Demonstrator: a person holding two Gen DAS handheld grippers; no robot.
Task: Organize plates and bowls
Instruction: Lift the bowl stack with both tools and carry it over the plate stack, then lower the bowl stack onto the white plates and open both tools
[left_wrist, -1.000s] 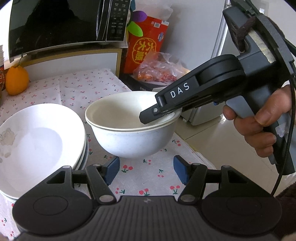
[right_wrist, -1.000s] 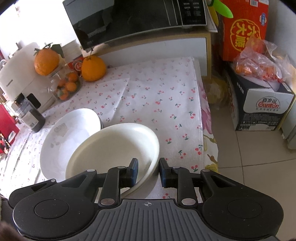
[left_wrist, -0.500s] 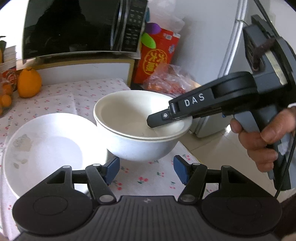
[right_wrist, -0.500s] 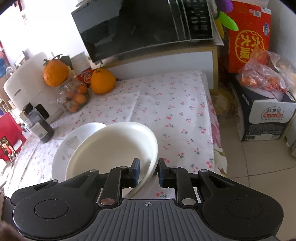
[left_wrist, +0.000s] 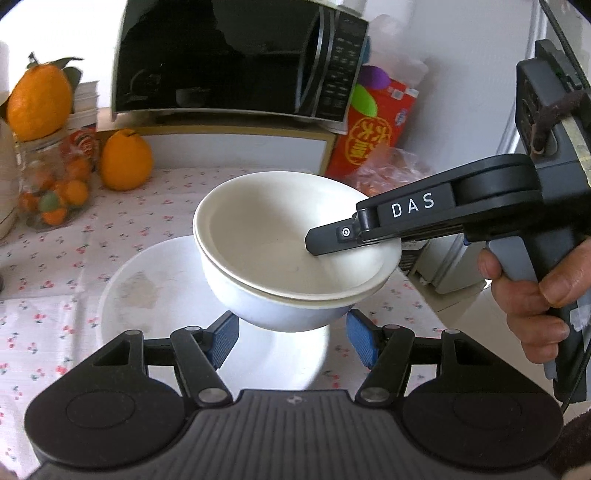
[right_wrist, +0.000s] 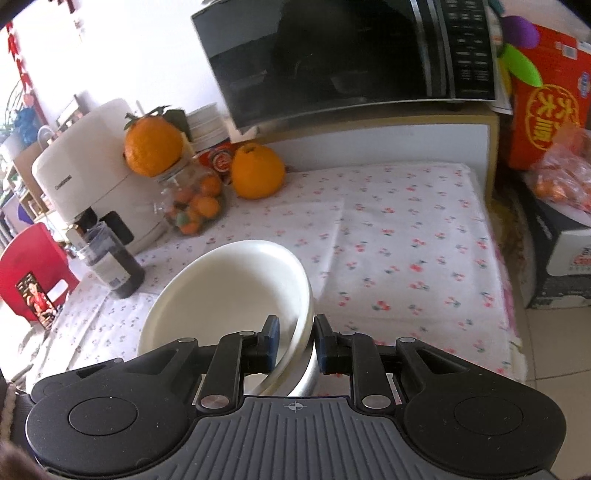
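A white bowl (left_wrist: 280, 236), with a second one nested inside it, hangs tilted in the air. My right gripper (right_wrist: 297, 339) is shut on its near rim, one finger inside and one outside. In the left wrist view the right gripper (left_wrist: 332, 240) comes in from the right, held by a hand (left_wrist: 532, 295). Below the bowl lies a stack of white plates (left_wrist: 147, 295) on the cherry-print tablecloth. My left gripper (left_wrist: 291, 339) stands open just under and in front of the bowl, with nothing between its blue pads.
A black microwave (left_wrist: 229, 59) stands on a shelf at the back. At the left are oranges (right_wrist: 258, 170), a jar of small fruit (right_wrist: 192, 206), a dark bottle (right_wrist: 110, 266) and a white appliance (right_wrist: 85, 184). The table edge (right_wrist: 509, 295) drops to boxes on the floor.
The bowl has risen off the tablecloth and moved left, over the plates, held by the right gripper. The left gripper followed it, still open.
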